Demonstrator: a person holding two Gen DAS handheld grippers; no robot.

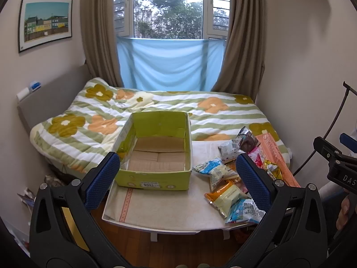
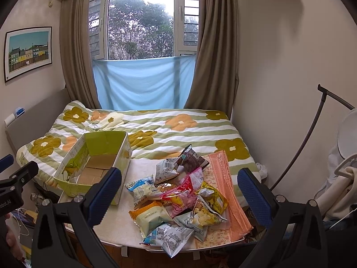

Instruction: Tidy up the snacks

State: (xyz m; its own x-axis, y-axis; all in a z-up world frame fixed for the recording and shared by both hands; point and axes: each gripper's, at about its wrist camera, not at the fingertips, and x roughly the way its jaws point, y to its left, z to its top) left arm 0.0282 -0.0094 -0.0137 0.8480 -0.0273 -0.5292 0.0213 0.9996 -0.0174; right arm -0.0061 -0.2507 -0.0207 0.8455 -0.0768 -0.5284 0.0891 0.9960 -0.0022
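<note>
An empty green cardboard box (image 1: 156, 179) (image 2: 73, 187) stands open on the left of a small white table (image 1: 160, 210) (image 2: 125, 230). A pile of several snack packets (image 1: 225, 187) (image 2: 176, 198) lies on the table to the right of the box. My left gripper (image 1: 178, 176) hovers open in front of the table, its blue pads wide apart, nothing between them. My right gripper (image 2: 178, 192) is likewise open above the near side of the pile, holding nothing. It also shows at the right edge of the left wrist view (image 1: 334, 156).
A bed with a flowered green-striped quilt (image 1: 156, 109) (image 2: 178, 129) lies behind the table. An orange cloth (image 1: 279, 160) (image 2: 225, 185) lies under the right of the pile. Walls close in on both sides. A dark curved stand (image 2: 312, 143) rises at right.
</note>
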